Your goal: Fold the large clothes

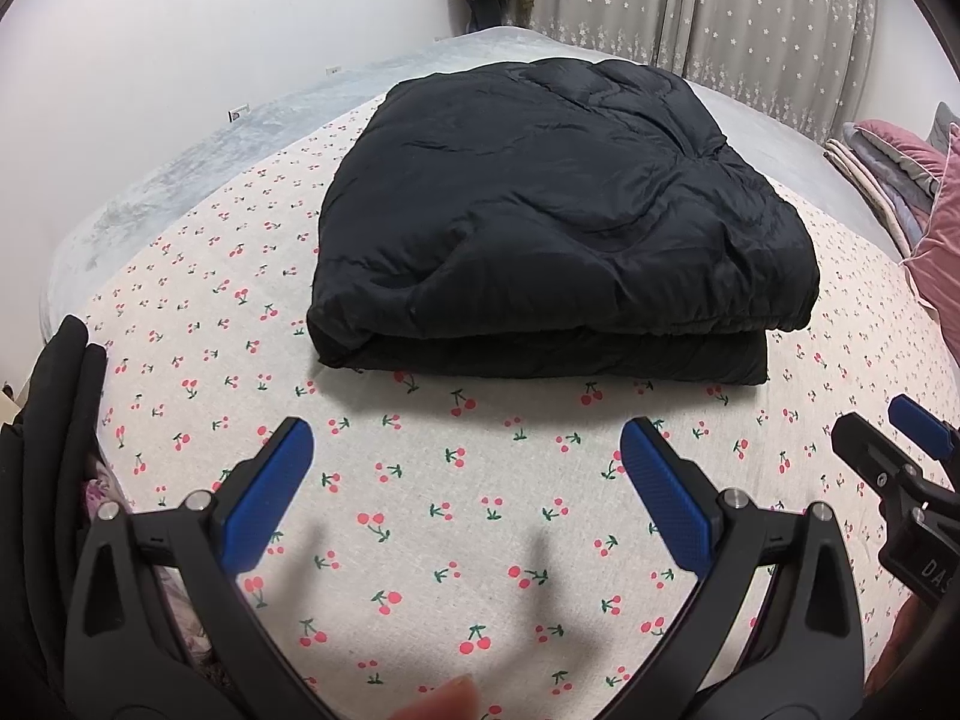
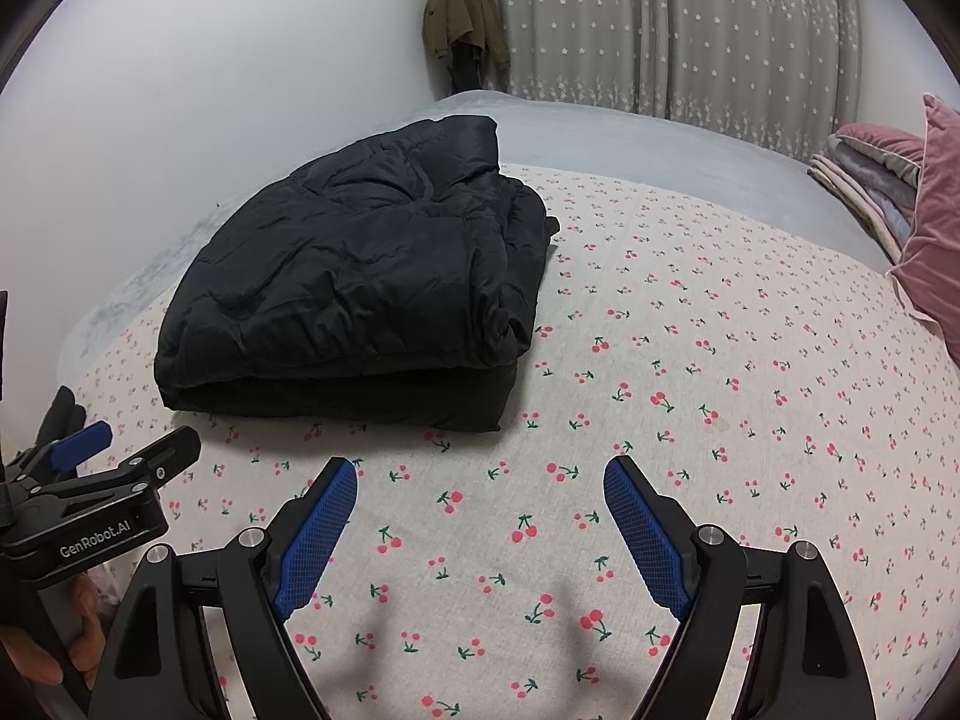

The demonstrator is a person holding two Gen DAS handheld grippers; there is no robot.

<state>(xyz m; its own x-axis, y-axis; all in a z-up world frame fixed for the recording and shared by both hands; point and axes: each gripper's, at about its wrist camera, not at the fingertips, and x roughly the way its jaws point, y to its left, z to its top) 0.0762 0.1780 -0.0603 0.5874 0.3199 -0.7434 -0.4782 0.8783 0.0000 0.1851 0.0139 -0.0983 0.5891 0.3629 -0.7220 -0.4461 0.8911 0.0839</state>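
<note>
A black padded jacket (image 1: pixel 552 222) lies folded into a thick rectangle on the cherry-print sheet (image 1: pixel 420 510); it also shows in the right wrist view (image 2: pixel 360 288), left of centre. My left gripper (image 1: pixel 468 444) is open and empty, hovering over the sheet a little short of the jacket's near edge. My right gripper (image 2: pixel 480 480) is open and empty, over the sheet to the right of the jacket's near corner. Each gripper shows at the edge of the other's view, the right one (image 1: pixel 900 438) and the left one (image 2: pixel 120 450).
The bed has a grey blanket (image 2: pixel 630 132) beyond the sheet. Pink pillows and folded bedding (image 2: pixel 888 192) lie at the right. A white wall is at the left, star-print curtains (image 2: pixel 660 18) behind, with an olive coat (image 2: pixel 462 6) hanging in the corner.
</note>
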